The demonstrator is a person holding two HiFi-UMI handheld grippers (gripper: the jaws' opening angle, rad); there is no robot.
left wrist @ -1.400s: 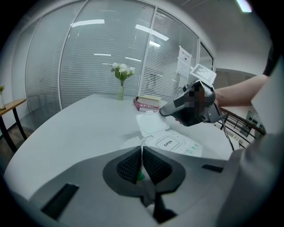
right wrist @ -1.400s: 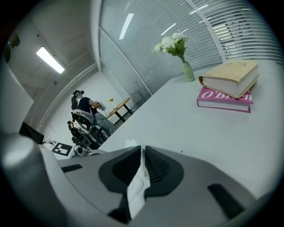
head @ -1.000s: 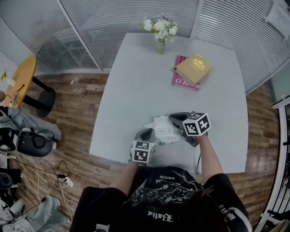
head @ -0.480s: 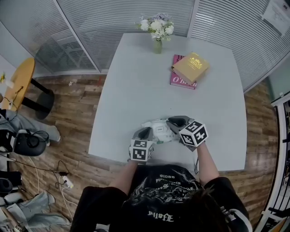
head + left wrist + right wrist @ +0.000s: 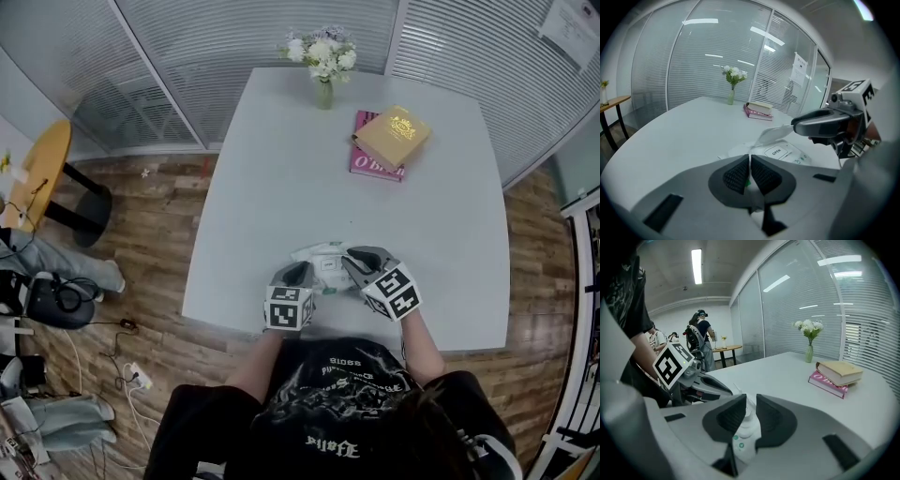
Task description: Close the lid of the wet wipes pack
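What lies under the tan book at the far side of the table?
A pink book lies under the tan book, one edge and corner showing. Most of its cover is hidden.

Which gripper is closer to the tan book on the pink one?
Right. The right gripper, jaws opening around the white wet wipes pack, is at its side toward the tan book; the left gripper grips the pack's far side.

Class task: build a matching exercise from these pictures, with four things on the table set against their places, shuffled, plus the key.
Things: 1 vase of flowers; 2 yellow book; 3 pink book; 4 wet wipes pack.
Places: A under another book; B near edge of the table; C far edge; D on top of a book.
Pairs: 1-C, 2-D, 3-A, 4-B.
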